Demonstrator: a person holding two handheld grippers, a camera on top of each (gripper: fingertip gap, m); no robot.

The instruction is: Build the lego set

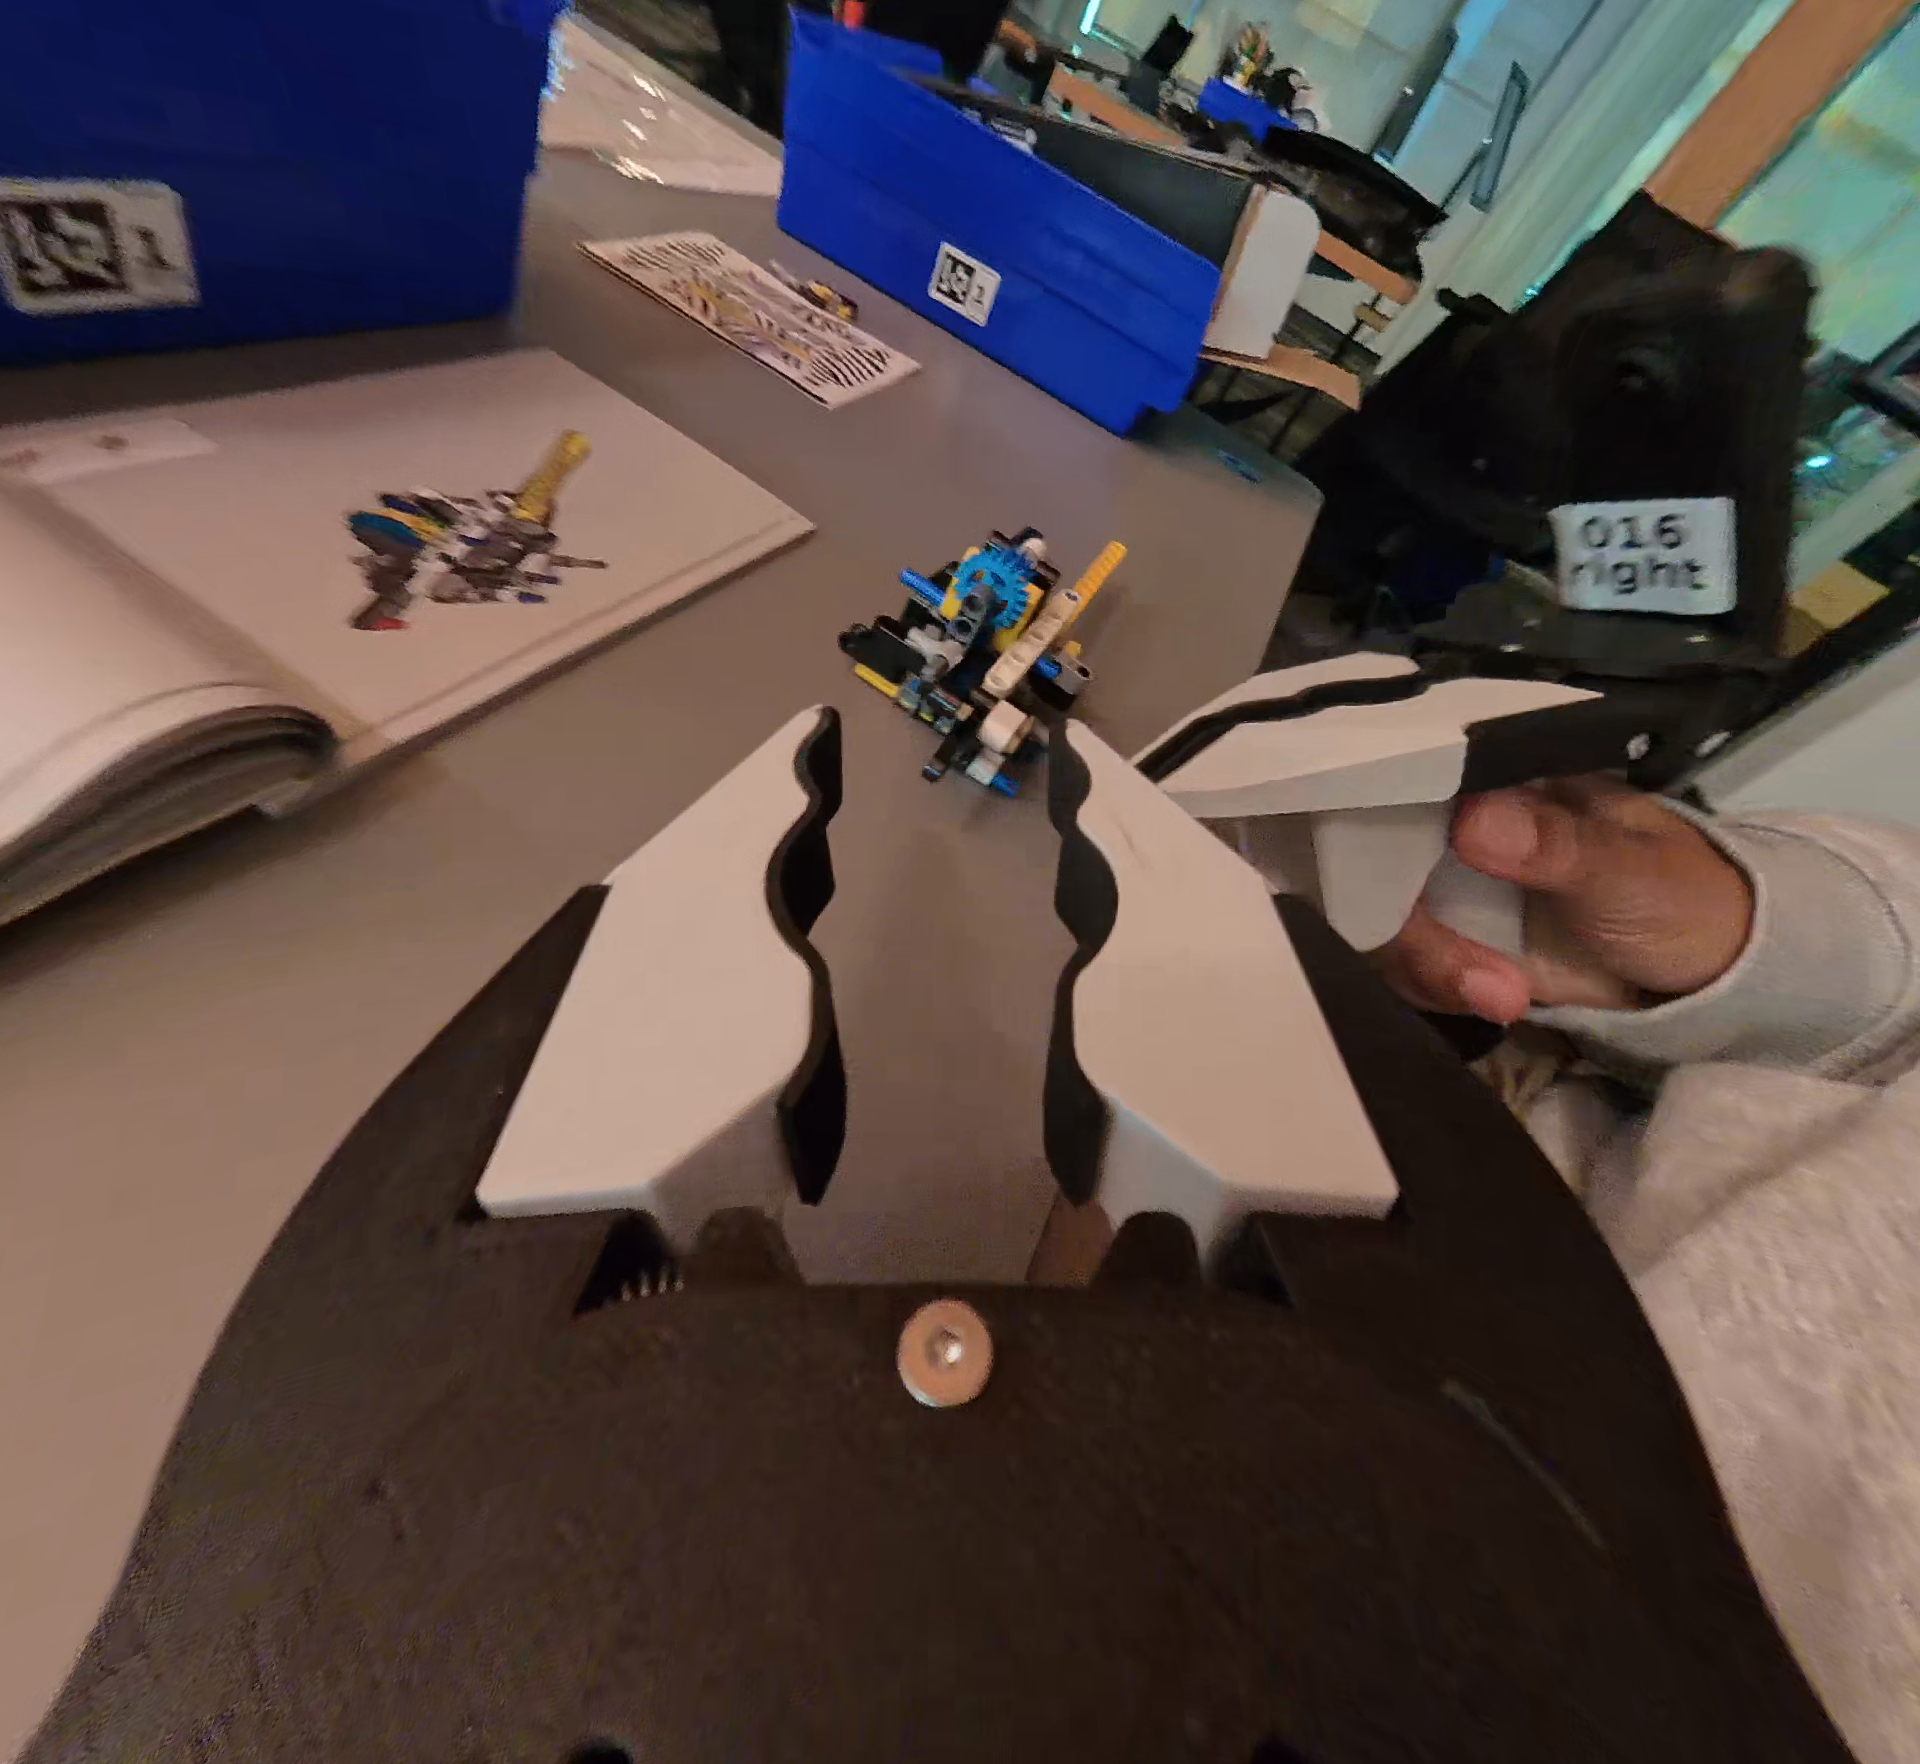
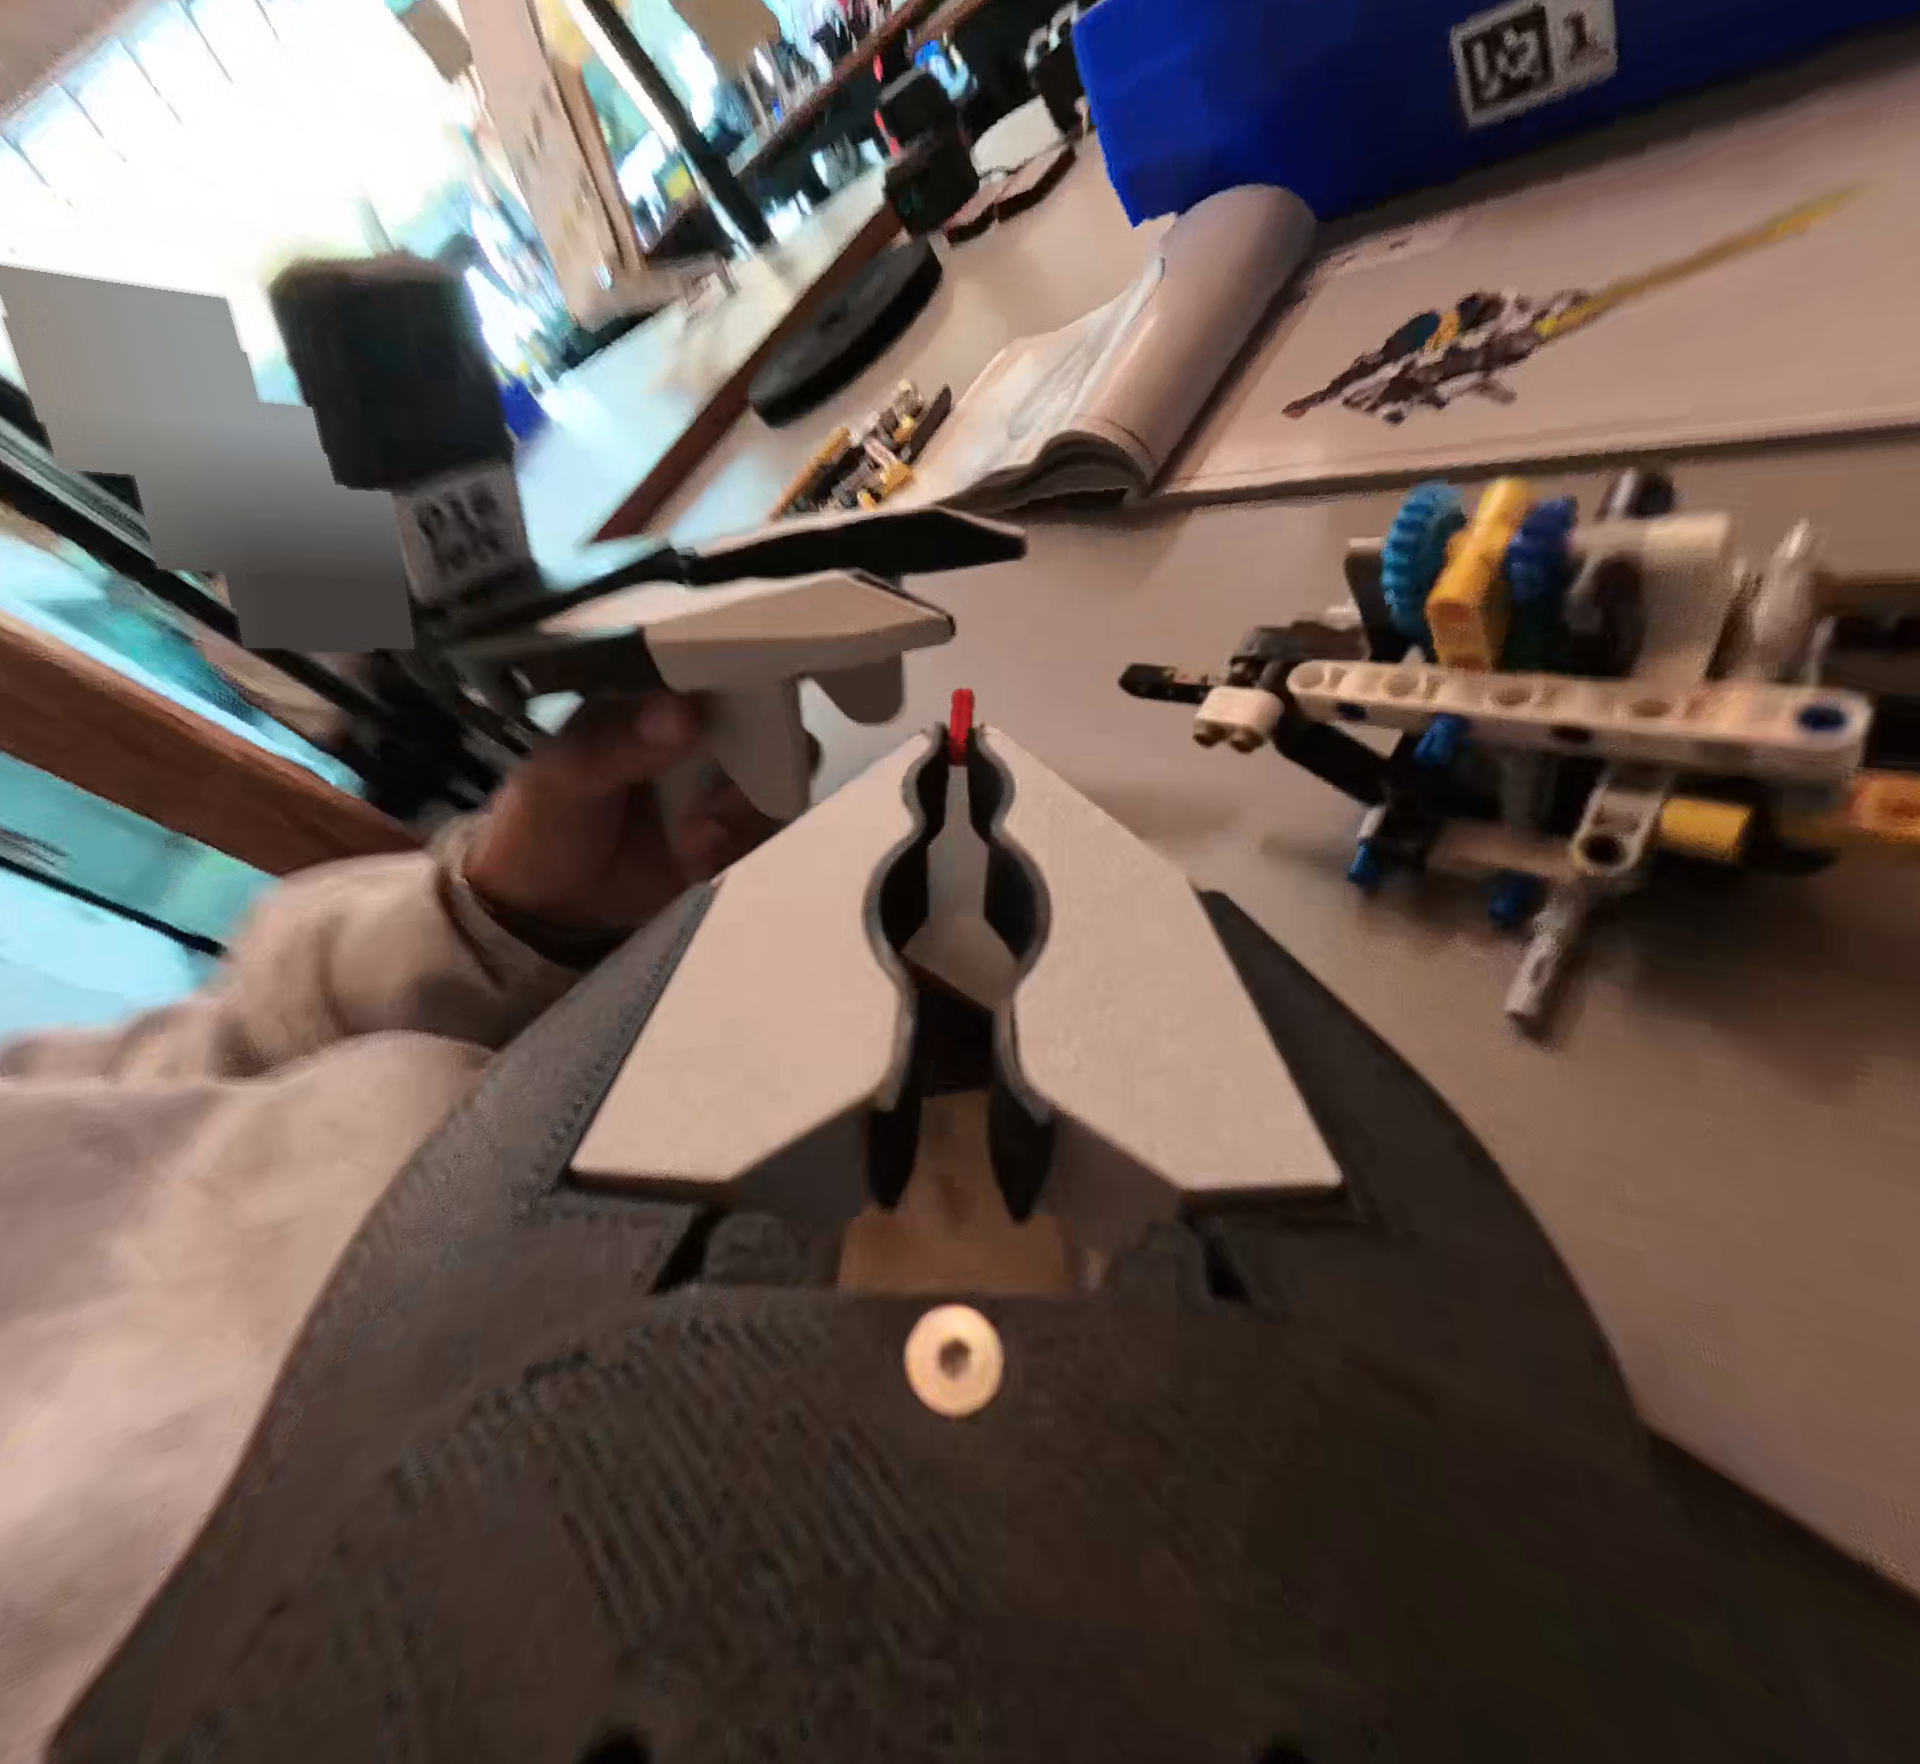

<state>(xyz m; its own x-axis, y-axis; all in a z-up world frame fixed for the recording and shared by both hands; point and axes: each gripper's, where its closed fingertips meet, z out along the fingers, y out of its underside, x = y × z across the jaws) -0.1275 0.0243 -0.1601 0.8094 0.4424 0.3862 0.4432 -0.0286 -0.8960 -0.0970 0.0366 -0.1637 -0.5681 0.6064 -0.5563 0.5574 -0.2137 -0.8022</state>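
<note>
A smooth matte grey tabletop [image 1: 260,1039] fills most of both views, with blurry big windows and cluttered workbenches seen behind it. Glossy blue plastic bins [image 1: 997,260] with square marker stickers are parked along the top of the left wrist view, and another bin [image 1: 260,156] sits at the upper left. An open instruction booklet [image 1: 395,571] with thick curled pages is laid flat at the left, and a striped sticker sheet [image 1: 748,317] is seen just beyond it.

The partly built lego model [image 1: 977,649], all beams, pins and a blue toothed gear, is found at frame centre, right in front of the left gripper [image 1: 945,738]. Its wavy-edged white fingers are held wide apart with nothing between them.

In the right wrist view the model [image 2: 1558,706] is seen at the right edge. The right gripper [image 2: 961,743] is pinched nearly closed on a small red pin [image 2: 962,725] at its tips. Pale fuzzy sleeves [image 2: 208,1039] are visible too.
</note>
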